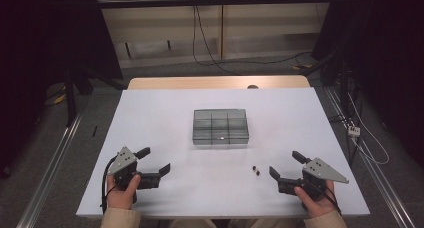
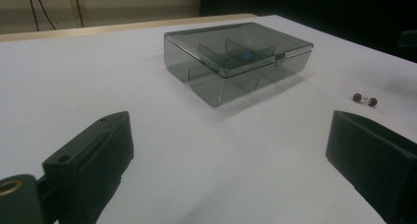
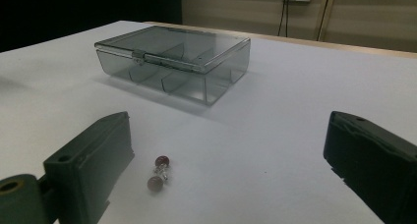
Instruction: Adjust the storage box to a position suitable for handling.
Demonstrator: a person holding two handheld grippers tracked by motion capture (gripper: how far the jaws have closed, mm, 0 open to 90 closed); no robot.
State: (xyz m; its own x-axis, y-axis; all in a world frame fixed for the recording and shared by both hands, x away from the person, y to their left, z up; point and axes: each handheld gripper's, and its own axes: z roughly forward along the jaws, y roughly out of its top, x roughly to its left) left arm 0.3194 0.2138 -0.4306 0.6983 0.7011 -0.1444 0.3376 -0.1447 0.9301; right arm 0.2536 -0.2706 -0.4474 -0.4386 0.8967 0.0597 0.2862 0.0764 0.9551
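A smoky clear plastic box (image 1: 220, 126) with inner dividers lies lid-shut in the middle of the white table (image 1: 150, 108); the same box (image 2: 238, 59) (image 3: 172, 62) has a latch on its front. A small object shows inside it. Two small dark red beads joined by a clear piece (image 1: 256, 170) (image 3: 159, 174) (image 2: 365, 99) lie on the table, just left of my right gripper (image 1: 287, 166). That right gripper (image 3: 226, 160) is open and empty. My left gripper (image 1: 154, 160) (image 2: 226, 155), at the near left, is open and empty too.
The table's near edge runs just behind both hands. A wooden strip (image 1: 215, 82) borders the far edge. Cables (image 1: 210, 58) trail on the floor beyond, and dark stands flank the table at left and right.
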